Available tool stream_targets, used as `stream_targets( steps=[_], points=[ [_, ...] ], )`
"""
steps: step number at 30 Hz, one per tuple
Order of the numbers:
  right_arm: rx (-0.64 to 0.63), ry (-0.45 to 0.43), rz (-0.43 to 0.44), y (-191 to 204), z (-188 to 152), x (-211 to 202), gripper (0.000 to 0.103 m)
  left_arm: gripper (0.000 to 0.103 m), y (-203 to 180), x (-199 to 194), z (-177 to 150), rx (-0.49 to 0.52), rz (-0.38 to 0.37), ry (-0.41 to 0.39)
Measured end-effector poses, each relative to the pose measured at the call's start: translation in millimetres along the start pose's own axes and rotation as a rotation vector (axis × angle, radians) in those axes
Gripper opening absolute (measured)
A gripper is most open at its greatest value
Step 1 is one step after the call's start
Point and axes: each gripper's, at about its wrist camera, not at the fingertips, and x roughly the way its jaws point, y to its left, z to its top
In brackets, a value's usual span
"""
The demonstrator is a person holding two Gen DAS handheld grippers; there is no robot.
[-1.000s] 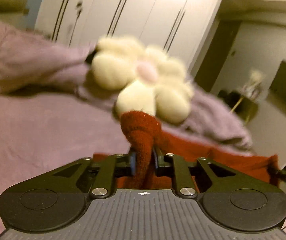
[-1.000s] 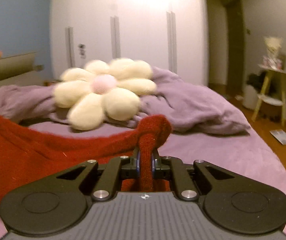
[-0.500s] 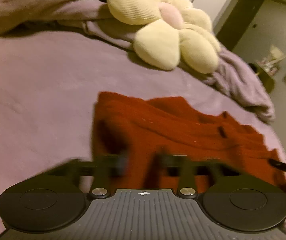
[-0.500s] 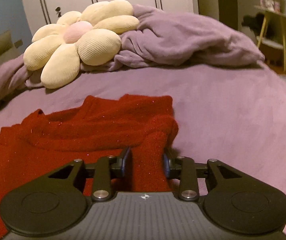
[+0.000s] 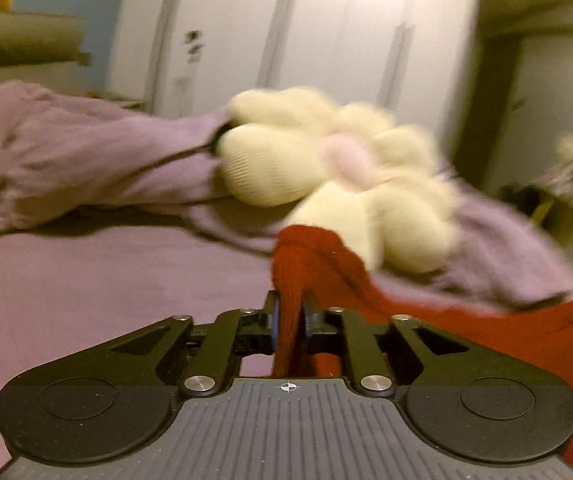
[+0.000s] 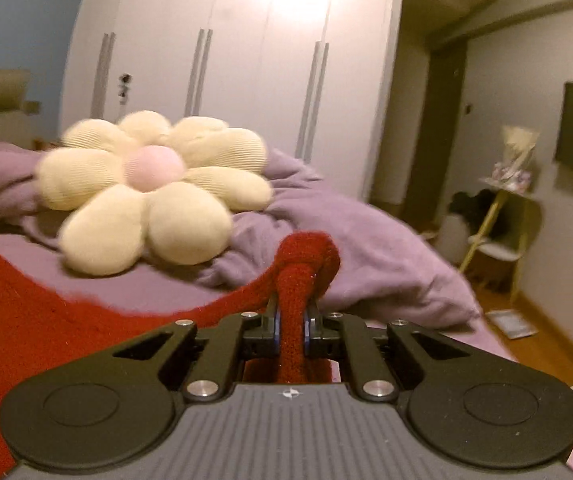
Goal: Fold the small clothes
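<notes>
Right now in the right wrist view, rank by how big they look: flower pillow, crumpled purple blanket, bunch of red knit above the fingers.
1. Crumpled purple blanket
2. Flower pillow, close to the blanket in apparent size
3. Red knit bunch, smallest, though it is nearest the camera and so looks larger than it is

Flower cushion (image 6: 154, 192) on rumpled purple blanket (image 6: 366, 240); white wardrobe (image 6: 246, 60) behind

Red garment (image 5: 486, 332): deep brick red, plain knit.
Flower cushion (image 6: 154, 188): cream ribbed petals around a pale pink centre.
Blanket (image 6: 366, 248): dusty lilac, unpatterned.
Bed cover (image 5: 86, 280): the same lilac.
Wardrobe (image 6: 254, 60): white doors with grey handles.
Left gripper (image 5: 289, 314): black body, blue-edged pads.
Right gripper (image 6: 291, 318): black, blue-edged pads.
</notes>
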Motion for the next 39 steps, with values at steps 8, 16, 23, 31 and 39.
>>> stream_targets(
  steps=[8,16,23,31,39],
  points=[
    [0.349,0.143,0.352,32,-35,5,0.033,0.075,-32,20,-54,-0.200,-0.168,0.097],
    [0.247,0.161,0.416,84,-81,29,0.045,0.082,-61,64,-101,0.077,-0.072,0.096],
    [0.181,0.111,0.167,4,-95,24,0.043,0.093,-16,54,-95,-0.091,0.055,0.108],
    [0.262,0.196,-0.020,-25,-94,-8,0.055,0.097,38,12,-102,-0.111,0.141,0.184],
    [0.205,0.175,0.371,50,-86,-71,0.024,0.094,36,-16,-113,-0.215,-0.050,0.284]
  ],
)
